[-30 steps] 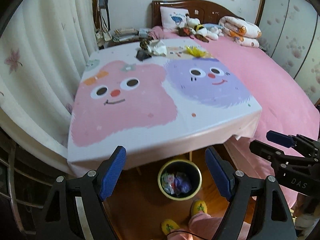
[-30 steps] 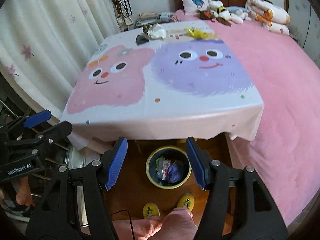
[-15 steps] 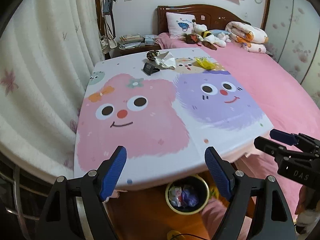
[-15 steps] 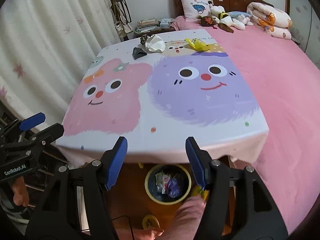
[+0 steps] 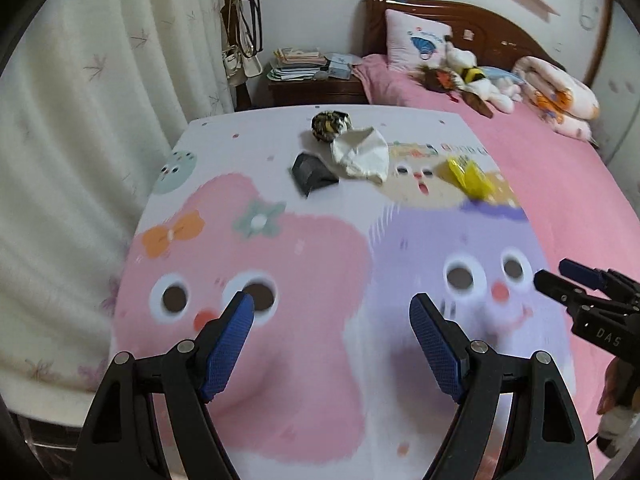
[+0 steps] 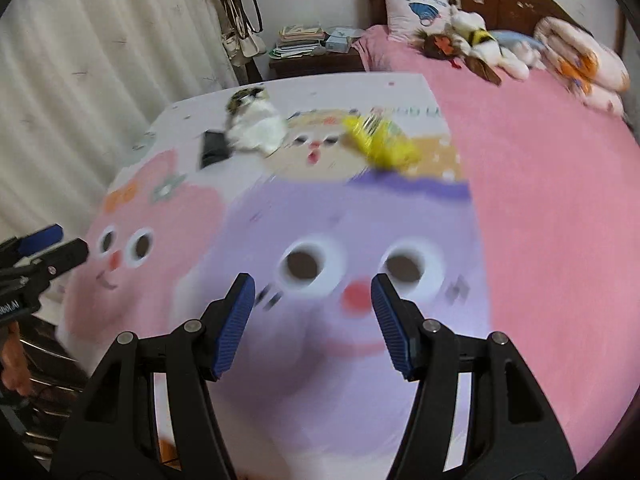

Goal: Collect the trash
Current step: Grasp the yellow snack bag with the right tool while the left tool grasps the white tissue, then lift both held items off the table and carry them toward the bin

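Gone from both views since a second ago: trash bin and near table edge, with both tools now well forward over the table [image 5: 208, 152]. Left gripper [image 5: 332, 316] spread wide, empty, above the pink cartoon face. Right gripper [image 6: 312, 300] likewise spread and empty, above the purple face.

Trash clustered at the far end, all at about 12 o'clock. From the left wrist: dark flat packet [image 5: 312, 174] just left of 12, white crumpled tissue [image 5: 362, 156] touching it, patterned wad [image 5: 331, 125] behind, yellow wrapper [image 5: 470, 178] apart at 1 o'clock. From the right wrist: yellow wrapper [image 6: 380, 144] at 12 to 1, long axis running from 10 toward 4; white clump at 11.

Probably right tool nearer the yellow piece, left nearer the dark packet and tissue. Open cloth between tools and trash, nothing in the way; far table edge close behind the patterned wad, bed [image 6: 540, 160] along the right side at 3 o'clock.
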